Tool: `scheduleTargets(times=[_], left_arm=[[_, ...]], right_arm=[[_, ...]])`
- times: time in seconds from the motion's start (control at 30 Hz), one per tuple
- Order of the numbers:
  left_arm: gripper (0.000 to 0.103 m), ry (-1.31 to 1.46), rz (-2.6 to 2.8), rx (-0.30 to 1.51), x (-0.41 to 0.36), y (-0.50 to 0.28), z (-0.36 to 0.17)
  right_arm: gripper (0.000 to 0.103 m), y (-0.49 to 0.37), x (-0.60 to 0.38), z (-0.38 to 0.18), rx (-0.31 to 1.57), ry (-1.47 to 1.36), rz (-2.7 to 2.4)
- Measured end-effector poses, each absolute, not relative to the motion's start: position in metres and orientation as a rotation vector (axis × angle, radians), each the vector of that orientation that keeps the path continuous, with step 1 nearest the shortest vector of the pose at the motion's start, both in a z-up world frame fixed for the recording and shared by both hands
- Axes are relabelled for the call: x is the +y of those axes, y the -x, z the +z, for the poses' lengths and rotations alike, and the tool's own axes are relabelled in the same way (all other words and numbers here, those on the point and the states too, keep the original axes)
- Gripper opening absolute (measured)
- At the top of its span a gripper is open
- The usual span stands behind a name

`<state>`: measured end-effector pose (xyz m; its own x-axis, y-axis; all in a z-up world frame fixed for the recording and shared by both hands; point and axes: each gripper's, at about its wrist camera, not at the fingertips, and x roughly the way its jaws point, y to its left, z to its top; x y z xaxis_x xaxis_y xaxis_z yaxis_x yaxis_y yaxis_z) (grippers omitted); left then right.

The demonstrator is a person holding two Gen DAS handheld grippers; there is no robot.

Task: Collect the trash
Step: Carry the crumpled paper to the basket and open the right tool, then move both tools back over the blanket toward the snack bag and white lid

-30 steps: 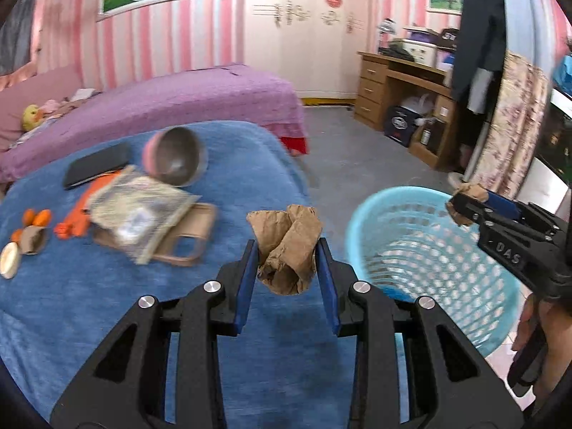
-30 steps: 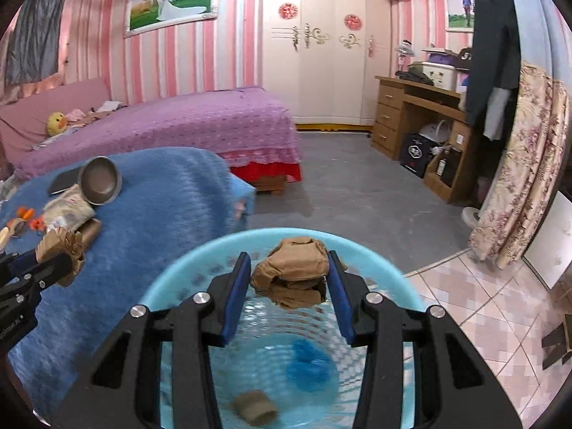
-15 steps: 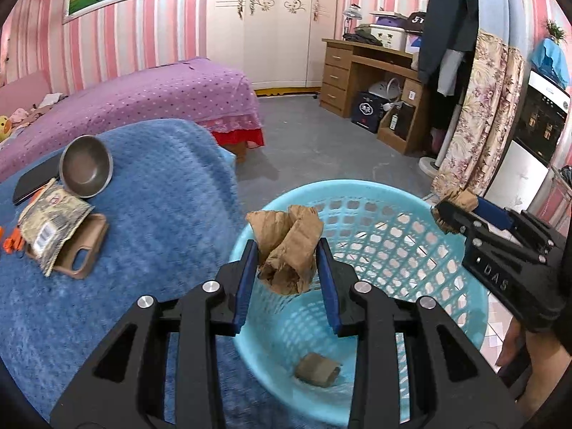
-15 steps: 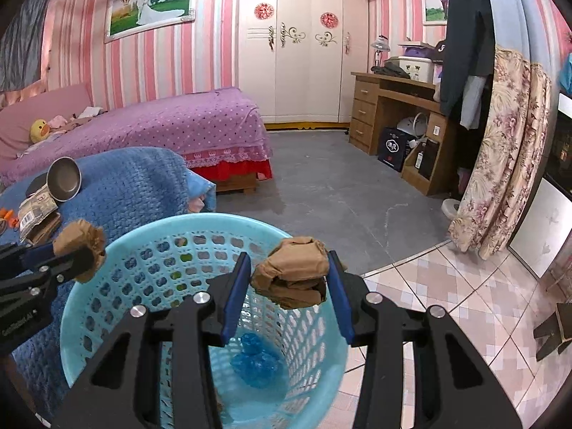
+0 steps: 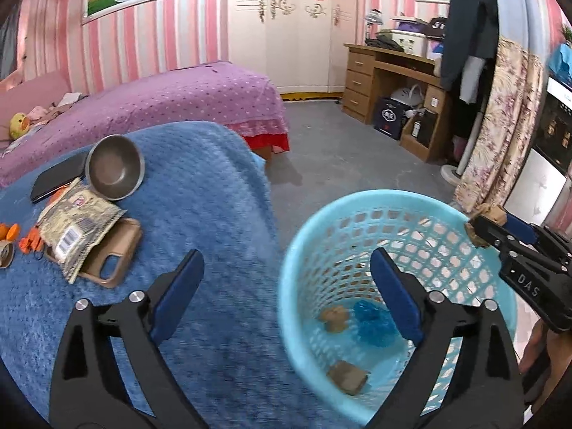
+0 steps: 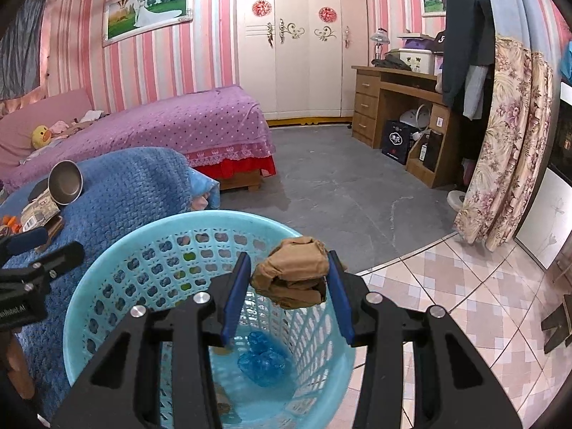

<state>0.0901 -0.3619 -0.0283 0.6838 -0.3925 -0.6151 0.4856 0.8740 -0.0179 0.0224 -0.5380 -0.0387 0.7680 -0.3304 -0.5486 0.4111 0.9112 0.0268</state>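
A blue waffle-textured blanket [image 5: 200, 221] covers the table, which carries a round steel bowl [image 5: 115, 168] and a printed snack packet [image 5: 77, 227]. Just beside it stands the light-blue perforated plastic basket [image 5: 357, 221], with two brown paper wads [image 5: 346, 377] and a crumpled blue wrapper [image 5: 373, 323] at its bottom. The left gripper [image 5: 286, 298] has just been opening; its fingers stand wide apart with nothing between them. The right gripper [image 6: 287, 295] pinches a crumpled brown paper wad [image 6: 295, 277] above the basket's rim.
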Motion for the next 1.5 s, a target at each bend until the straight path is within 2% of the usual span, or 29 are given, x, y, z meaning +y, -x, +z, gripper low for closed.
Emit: scheduleTargets(times=[0.17, 0.2, 0.27, 0.43, 0.63, 1.1, 1.5], left_arm=[[0.094, -0.141, -0.467, 0.670, -0.342, -0.097, -0.030], [0.094, -0.133, -0.464, 0.675, -0.338, -0.098, -0.030], [0.094, -0.128, -0.458, 0.679, -0.330, -0.098, -0.030], [0.094, -0.136, -0.426, 0.660, -0.309, -0.097, -0.026], [0.096, -0.122, -0.377, 0.628, -0.267, -0.097, -0.008], [0.097, -0.099, -0.220, 0.584, -0.143, -0.105, 0.029], [0.097, -0.053, -0.139, 0.606, -0.053, -0.130, 0.014]], right_arm=[[0.045, -0.028, -0.530, -0.039, 0.571, -0.139, -0.392], [0.049, -0.029, -0.528, -0.038, 0.572, -0.137, -0.391], [0.072, -0.031, -0.523, -0.037, 0.565, -0.137, -0.395], [0.087, -0.033, -0.513, -0.030, 0.542, -0.146, -0.424], [0.096, -0.037, -0.498, -0.020, 0.516, -0.167, -0.442], [0.097, -0.075, -0.395, -0.006, 0.512, -0.097, -0.315], [0.097, -0.102, -0.319, -0.011, 0.546, -0.109, -0.240]])
